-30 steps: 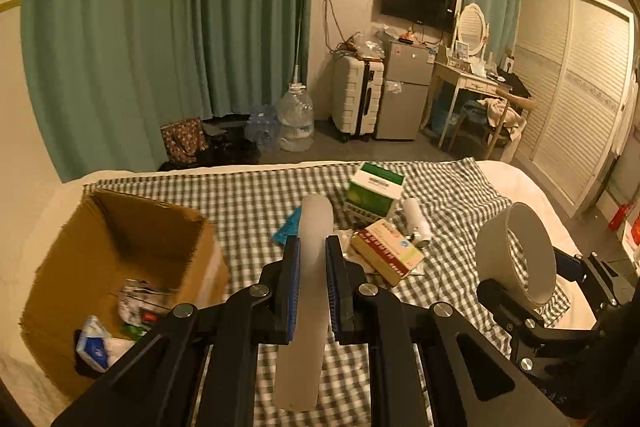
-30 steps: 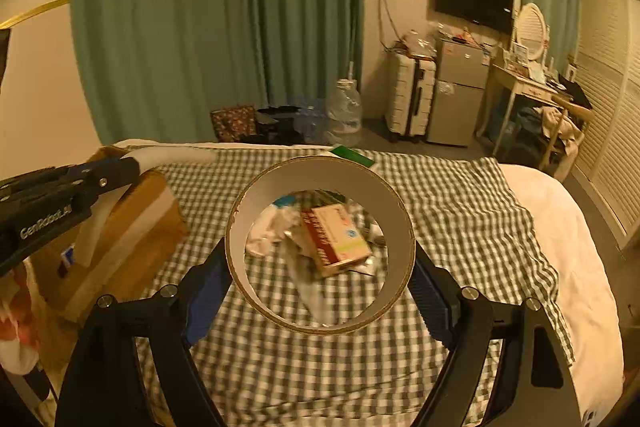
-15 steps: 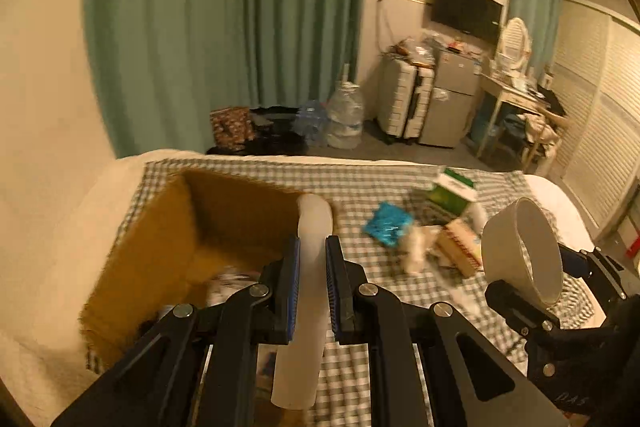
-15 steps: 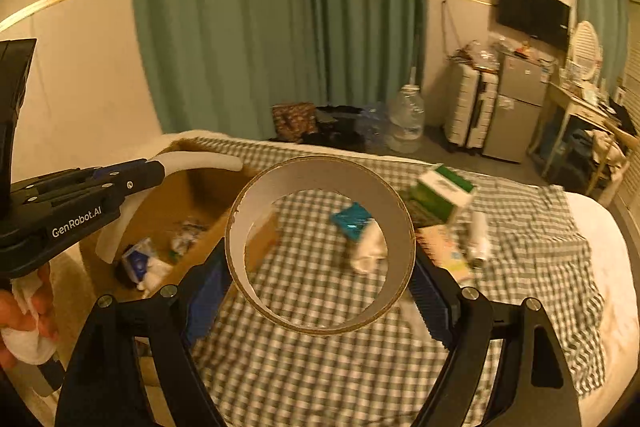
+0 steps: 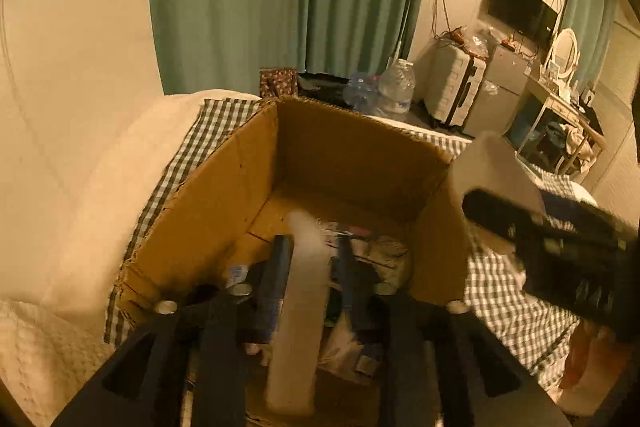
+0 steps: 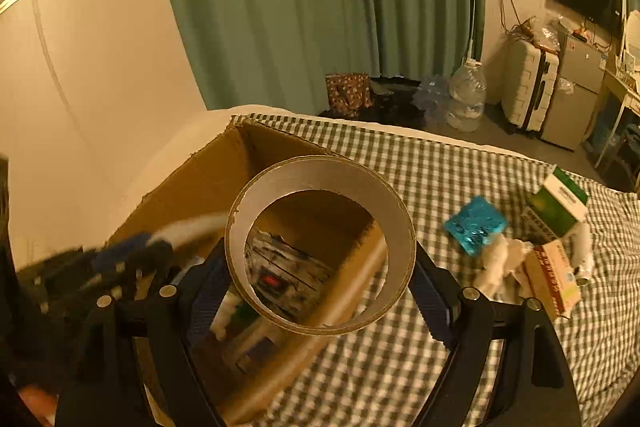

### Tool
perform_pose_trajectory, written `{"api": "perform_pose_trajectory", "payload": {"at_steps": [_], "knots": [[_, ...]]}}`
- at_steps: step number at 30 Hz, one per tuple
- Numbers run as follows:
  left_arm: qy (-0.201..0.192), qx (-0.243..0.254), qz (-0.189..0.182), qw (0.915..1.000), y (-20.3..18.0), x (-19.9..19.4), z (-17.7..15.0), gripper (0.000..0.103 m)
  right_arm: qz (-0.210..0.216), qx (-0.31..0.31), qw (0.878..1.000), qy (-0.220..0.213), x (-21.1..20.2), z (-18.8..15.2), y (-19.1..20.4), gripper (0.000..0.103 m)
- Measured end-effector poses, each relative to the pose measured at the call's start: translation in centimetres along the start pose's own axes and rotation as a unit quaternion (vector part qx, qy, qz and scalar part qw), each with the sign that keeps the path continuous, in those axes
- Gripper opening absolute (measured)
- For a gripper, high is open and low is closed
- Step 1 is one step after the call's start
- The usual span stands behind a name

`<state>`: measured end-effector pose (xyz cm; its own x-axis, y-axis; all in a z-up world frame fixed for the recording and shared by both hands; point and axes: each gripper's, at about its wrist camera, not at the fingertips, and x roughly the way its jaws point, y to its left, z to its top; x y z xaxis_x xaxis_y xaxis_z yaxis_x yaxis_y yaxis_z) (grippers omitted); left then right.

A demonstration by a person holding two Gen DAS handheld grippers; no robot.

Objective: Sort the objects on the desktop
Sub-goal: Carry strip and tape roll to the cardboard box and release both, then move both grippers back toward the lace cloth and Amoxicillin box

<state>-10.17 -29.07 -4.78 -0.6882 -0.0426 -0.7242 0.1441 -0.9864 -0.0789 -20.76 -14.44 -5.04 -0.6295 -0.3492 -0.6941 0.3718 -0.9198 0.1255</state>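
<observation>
Left gripper [image 5: 310,257] hangs over the open cardboard box [image 5: 224,187], jaws opening, a pale flat strip [image 5: 298,307] between the blue pads; gaps show on both sides of it, so the pads do not press it, though motion blur makes this less than sure. The strip's far tip sits above the clutter in the box bottom. Right gripper [image 6: 320,287] is spread wide and pinches a cardboard tape core [image 6: 320,243] across its outer wall, both blue pads touching, ring facing the camera; it sits above the box's right wall, partly over the box, partly over the checked cloth [image 6: 420,171]. Through the ring, box contents [image 6: 280,267] show: crumpled printed packaging with a red spot, print too blurred to read. In the left wrist view the core shows at right as a pale curved wall just beside the box's far right corner. On the cloth, right of the box: a shiny blue packet [image 6: 476,225], white crumpled tissue [image 6: 500,263], a green-and-white carton [image 6: 560,205], a white tube [image 6: 582,247], a flat pale box with red print [image 6: 554,281]; lettering on all is unreadable. Far side: green curtains [image 6: 320,7], water jug [image 6: 466,99], suitcase [image 6: 528,91].
</observation>
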Motion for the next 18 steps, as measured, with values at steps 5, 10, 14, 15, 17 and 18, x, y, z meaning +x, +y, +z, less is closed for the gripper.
{"api": "perform_pose_trajectory", "payload": {"at_steps": [5,10,14,15,17,18], "knots": [[-0.019,-0.035,0.005,0.9992,1.3,-0.4,-0.8,0.103,-0.030,0.005,1.000,-0.002,0.4,0.9,0.1,0.095],[-0.018,-0.025,0.030,0.9991,0.9,-0.9,-0.8,0.103,-0.007,0.054,0.998,-0.017,-1.7,0.4,-2.7,0.095],[-0.027,-0.001,0.029,0.9992,-1.5,-2.1,-0.4,0.103,-0.013,0.076,0.996,-0.034,-4.7,-1.0,-5.8,0.095],[-0.024,0.005,0.021,0.9995,-2.4,-2.4,-0.3,0.103,-0.021,0.083,0.996,-0.040,-5.8,-1.7,-7.1,0.095],[-0.021,0.013,0.001,0.9997,-4.2,-3.1,-0.2,0.103,-0.025,0.098,0.994,-0.046,-7.3,-2.9,-9.3,0.095],[-0.020,0.016,-0.005,0.9996,-5.1,-3.5,-0.1,0.103,-0.027,0.109,0.993,-0.048,-8.1,-3.5,-10.5,0.095]]}}
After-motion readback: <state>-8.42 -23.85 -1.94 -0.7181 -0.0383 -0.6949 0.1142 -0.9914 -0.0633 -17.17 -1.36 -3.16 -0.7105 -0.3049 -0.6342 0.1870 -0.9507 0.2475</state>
